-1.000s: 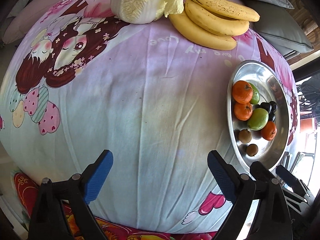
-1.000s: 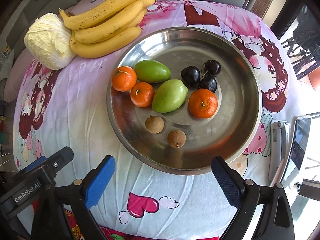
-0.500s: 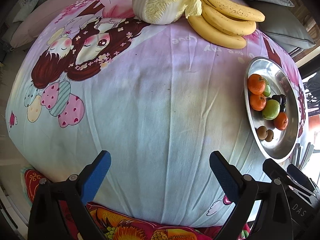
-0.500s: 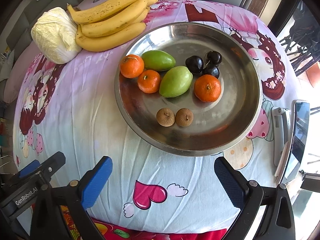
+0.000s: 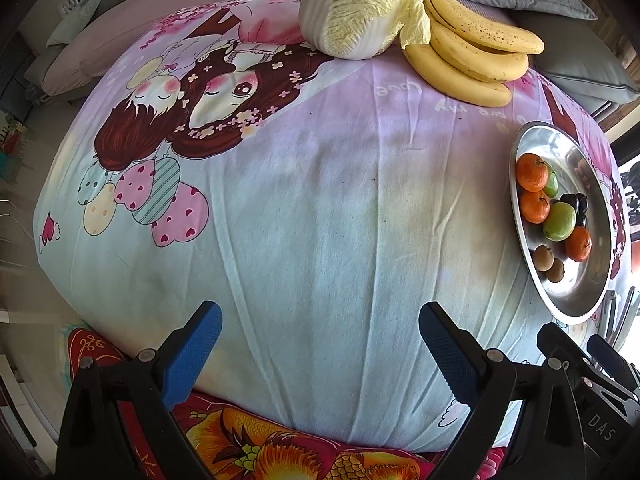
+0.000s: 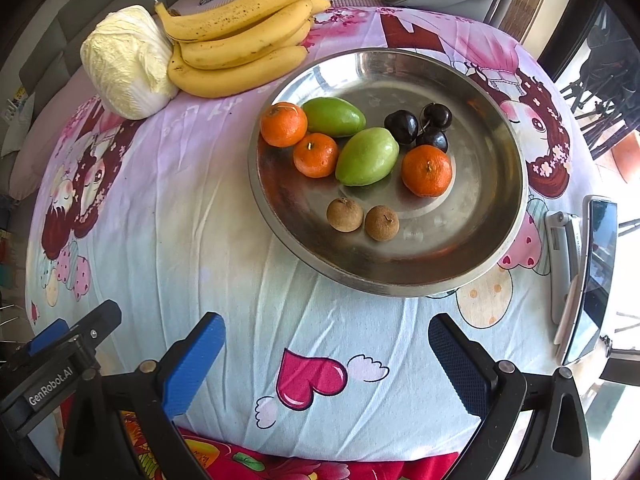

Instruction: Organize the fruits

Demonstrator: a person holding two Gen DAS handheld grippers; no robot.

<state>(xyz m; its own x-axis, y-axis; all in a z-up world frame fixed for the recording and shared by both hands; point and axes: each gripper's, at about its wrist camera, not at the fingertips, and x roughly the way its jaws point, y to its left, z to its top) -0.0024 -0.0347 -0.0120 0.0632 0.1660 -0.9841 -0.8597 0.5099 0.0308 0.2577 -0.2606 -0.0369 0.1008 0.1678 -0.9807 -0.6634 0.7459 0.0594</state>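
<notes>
Right wrist view: metal dish point(image 6: 496, 236) is the reference. It sits on a cartoon-print cloth point(image 6: 208, 216) and holds all the small fruit. Three oranges point(image 6: 283, 124) point(image 6: 316, 155) point(image 6: 427, 170): two touching at the dish's far-left rim, one near centre. Two green fruits point(image 6: 333, 117) point(image 6: 367, 156), one behind the left oranges, one between the second and third orange. Three dark cherries point(image 6: 401, 127) clustered just beyond the centre orange. Two brown longans point(image 6: 345, 215) point(image 6: 382, 223) side by side on the near part of the dish floor, apart from the rest.

Outside the dish, beyond its far-left rim: banana bunch point(image 6: 240, 44), with a cabbage point(image 6: 124, 64) touching it on the left. Right of the dish: a phone point(image 6: 596, 276) on a stand, near the cloth edge.

Right gripper point(image 6: 327, 356) is on the near side of the dish, jaws spread wide, nothing between them, blue pads point(image 6: 196, 364) over bare cloth.

Left wrist view: left gripper point(image 5: 320, 352) is well left of the dish point(image 5: 576, 304), jaws also wide apart and empty, over cloth point(image 5: 320, 220). Bananas point(image 5: 472, 56) and cabbage point(image 5: 360, 12) at the far edge, dish at far right.
</notes>
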